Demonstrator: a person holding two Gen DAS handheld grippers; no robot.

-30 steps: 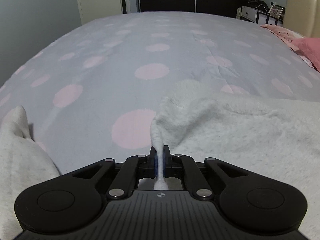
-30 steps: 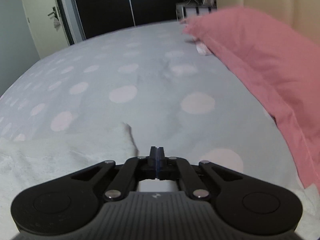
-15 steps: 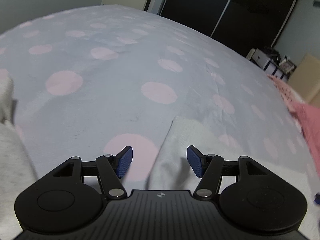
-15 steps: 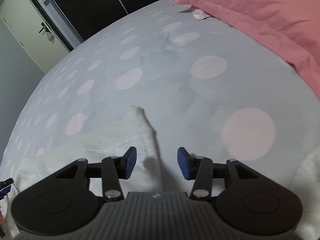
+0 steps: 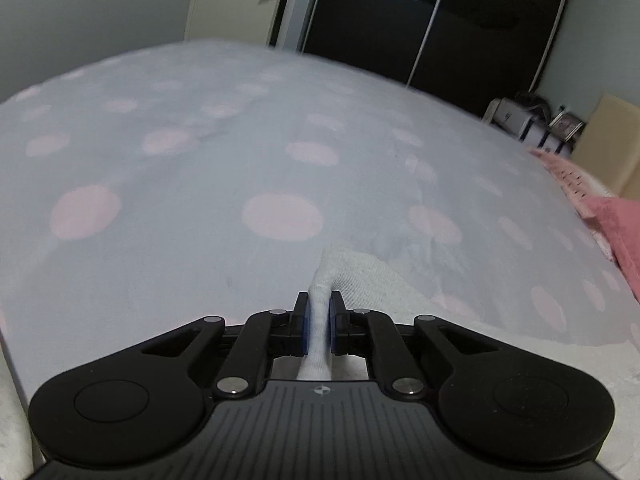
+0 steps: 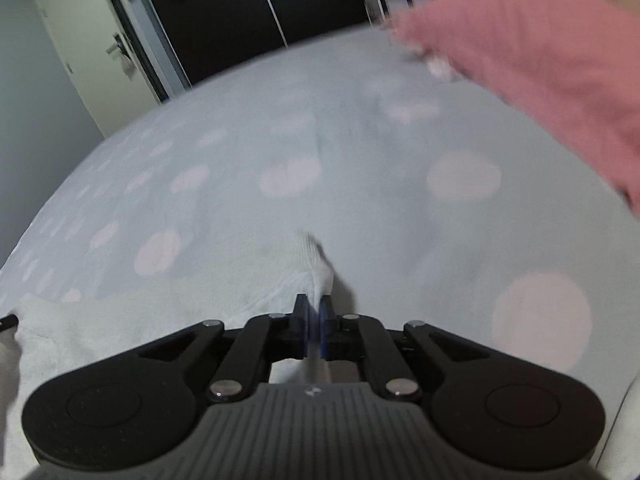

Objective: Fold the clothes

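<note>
White garment (image 5: 372, 276), both tools reclosed, gripping corners

Each fisheye sits just behind its own jaws, angled down and close over the dotted bed (image 5: 168, 152), the left view facing the dark wardrobe (image 5: 400, 20) at 12 o'clock, the right view likewise, both sharing bed, white garment (image 6: 168, 320) and pink pillow (image 6: 540, 60) toward 2 o'clock.

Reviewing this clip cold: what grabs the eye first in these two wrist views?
Each gripper pinches a corner of the white garment: the left gripper, jaws closing, has a thick fold between its pads, and the right gripper is shut on a thinner edge. Behind lies the pink-dotted bedsheet, with a pink pillow at upper right.
</note>
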